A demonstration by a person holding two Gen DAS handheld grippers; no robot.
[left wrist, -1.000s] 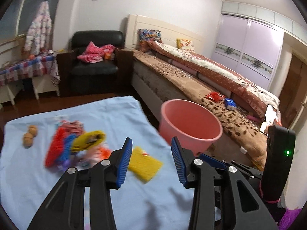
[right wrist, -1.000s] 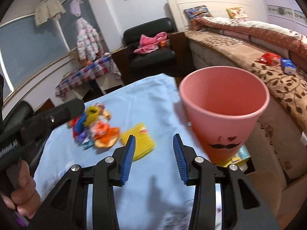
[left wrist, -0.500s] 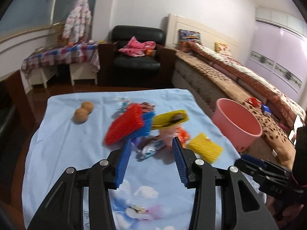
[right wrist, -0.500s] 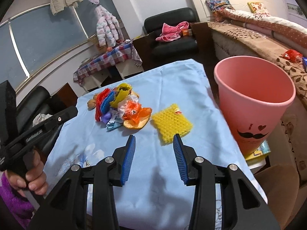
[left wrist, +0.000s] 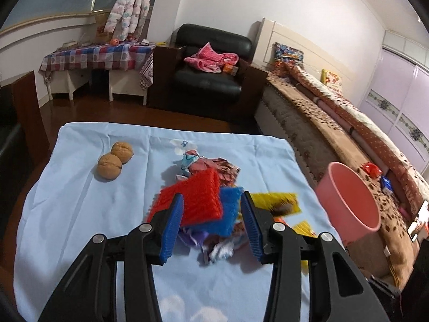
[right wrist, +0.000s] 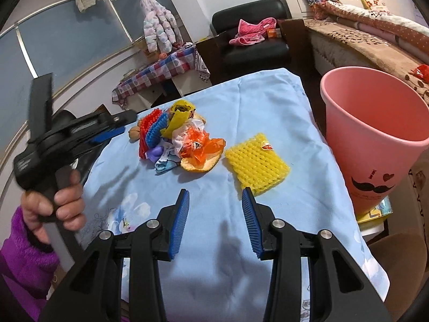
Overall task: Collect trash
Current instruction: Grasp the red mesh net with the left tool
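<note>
A heap of trash lies mid-table: a red foam net (left wrist: 198, 201), a blue foam net (left wrist: 229, 210), a yellow wrapper (left wrist: 273, 201), an orange bag (right wrist: 201, 150) and crumpled wrappers. My left gripper (left wrist: 211, 224) hovers open just short of the heap, its blue pads framing the red and blue nets without touching them. A yellow foam net (right wrist: 257, 163) lies apart, to the heap's right, just ahead of my right gripper (right wrist: 215, 220). That gripper is open with nothing between its fingers. The pink bucket (right wrist: 375, 139) stands off the table's right edge.
Two walnuts (left wrist: 115, 161) sit at the far left of the light blue tablecloth (left wrist: 80, 214). A hand in a purple sleeve (right wrist: 53, 201) holds the left gripper. A bed (left wrist: 335, 134) runs along the right, and a black armchair (left wrist: 211, 72) stands behind the table.
My left gripper has swung left from the bucket side, over the heap, and come lower. The right view has turned left, and the yellow foam net now lies just ahead of its fingers.
</note>
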